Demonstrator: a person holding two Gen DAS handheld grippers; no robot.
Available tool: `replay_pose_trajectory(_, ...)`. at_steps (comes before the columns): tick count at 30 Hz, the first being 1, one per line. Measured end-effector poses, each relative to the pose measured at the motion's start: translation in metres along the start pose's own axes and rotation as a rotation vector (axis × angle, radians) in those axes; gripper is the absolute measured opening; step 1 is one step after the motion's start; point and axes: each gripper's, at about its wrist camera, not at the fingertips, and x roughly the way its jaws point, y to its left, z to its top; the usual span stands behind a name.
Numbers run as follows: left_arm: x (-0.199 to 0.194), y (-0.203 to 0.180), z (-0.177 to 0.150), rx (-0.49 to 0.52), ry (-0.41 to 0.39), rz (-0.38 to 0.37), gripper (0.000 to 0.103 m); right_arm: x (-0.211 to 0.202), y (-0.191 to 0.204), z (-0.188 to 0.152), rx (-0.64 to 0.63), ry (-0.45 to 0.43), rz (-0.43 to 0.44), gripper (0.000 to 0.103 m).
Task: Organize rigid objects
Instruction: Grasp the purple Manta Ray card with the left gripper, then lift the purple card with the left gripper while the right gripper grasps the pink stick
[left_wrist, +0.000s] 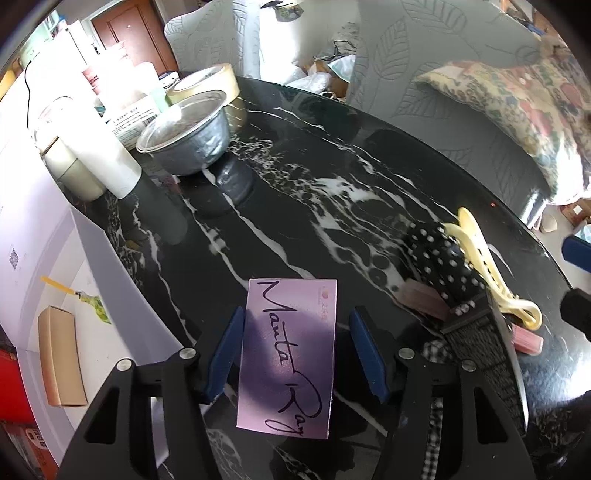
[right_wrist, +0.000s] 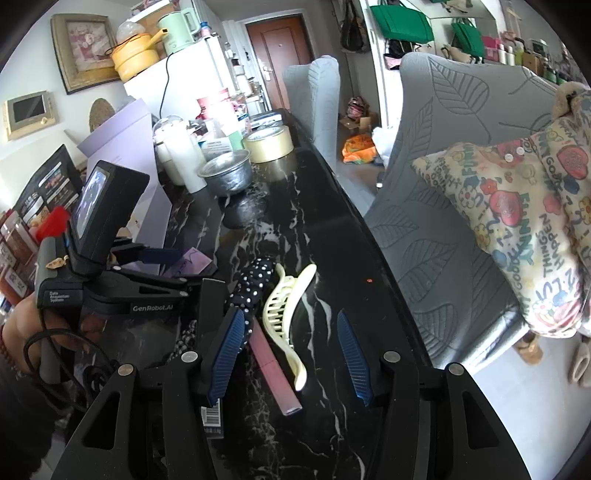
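A pink-purple card box (left_wrist: 291, 354) with black handwriting lies on the black marble table (left_wrist: 295, 192), between the open fingers of my left gripper (left_wrist: 295, 354), which do not touch it. To its right lie a cream hair claw (left_wrist: 487, 266), a polka-dot hair accessory (left_wrist: 443, 262) and a pink tube (left_wrist: 424, 299). In the right wrist view my right gripper (right_wrist: 291, 354) is open around the cream hair claw (right_wrist: 284, 317) and the pink tube (right_wrist: 273, 373). The polka-dot accessory (right_wrist: 255, 284) lies by the left finger. The left gripper (right_wrist: 162, 258) stands at left over the card box (right_wrist: 192, 262).
A foil bowl (left_wrist: 184, 144), a tape roll (left_wrist: 207, 83), white bottles (left_wrist: 96, 155) and boxes crowd the far left of the table. A white open box (left_wrist: 55, 280) lies beside the table's left edge. Grey chairs (right_wrist: 443, 166) and a patterned cushion (right_wrist: 517, 221) stand along the right side.
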Motion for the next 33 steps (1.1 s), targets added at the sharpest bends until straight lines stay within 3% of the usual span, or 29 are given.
replay_pose_trajectory(2, -0.004, -0.005, -0.005, 0.014, -0.011, 0.01, 0.059, -0.001, -0.001, -0.001, 0.002, 0.0, 0.002, 0.053)
replay_pose_trajectory(6, -0.011, -0.014, -0.015, 0.007, -0.002, -0.049, 0.059, -0.002, -0.003, -0.003, 0.006, 0.001, 0.002, 0.053)
replay_pose_trajectory(10, -0.016, -0.024, -0.024, 0.019, -0.014, -0.019, 0.059, -0.002, -0.008, -0.003, 0.019, 0.003, -0.004, 0.053)
replay_pose_trajectory(20, -0.031, -0.031, -0.05, -0.02, -0.023, -0.039, 0.059, -0.003, -0.014, -0.013, 0.024, 0.02, -0.008, 0.053)
replay_pose_trajectory(21, -0.032, -0.032, -0.052, -0.029, -0.031, -0.036, 0.051, -0.003, -0.013, -0.014, 0.024, 0.022, -0.009, 0.053)
replay_pose_trajectory(33, -0.046, -0.034, -0.083, -0.081, -0.063, -0.022, 0.051, 0.005, -0.001, -0.033, -0.027, 0.083, 0.024, 0.053)
